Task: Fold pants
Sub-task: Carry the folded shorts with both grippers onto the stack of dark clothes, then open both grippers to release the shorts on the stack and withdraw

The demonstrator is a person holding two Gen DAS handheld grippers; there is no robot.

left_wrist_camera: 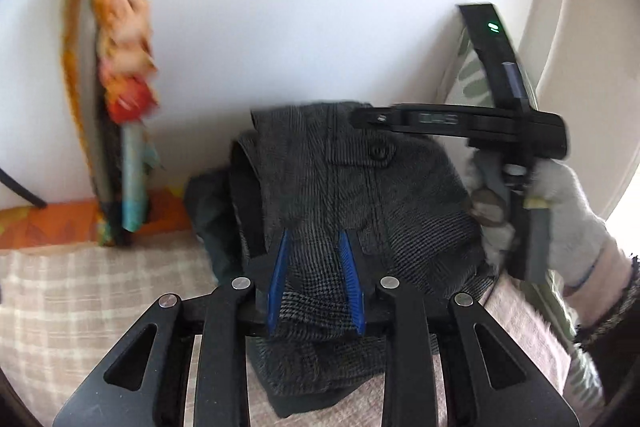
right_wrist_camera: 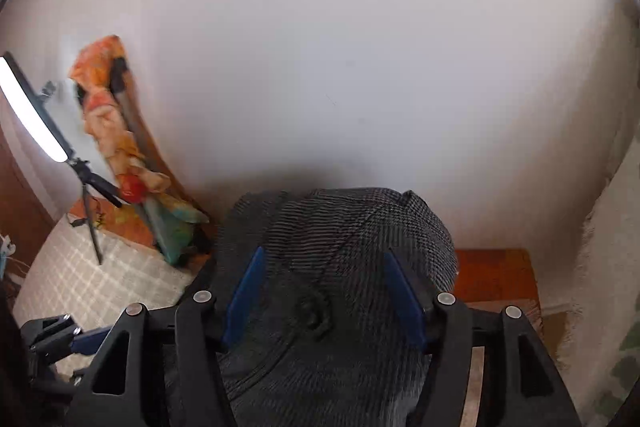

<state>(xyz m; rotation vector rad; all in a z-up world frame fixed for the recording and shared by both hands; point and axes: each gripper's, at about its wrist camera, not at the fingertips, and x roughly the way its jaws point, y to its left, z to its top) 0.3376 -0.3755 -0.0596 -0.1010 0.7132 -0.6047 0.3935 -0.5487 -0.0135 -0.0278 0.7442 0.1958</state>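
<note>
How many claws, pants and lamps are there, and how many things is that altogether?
Claws: 2, the left claw and the right claw, both gripping fabric.
Pants: 1, the grey checked pants.
Lamps: 1, a light panel on a small tripod.
Total: 4

Both wrist cameras look close along their fingers toward the white wall (left_wrist_camera: 304, 7), sharing the grey pants (left_wrist_camera: 340, 195).
</note>
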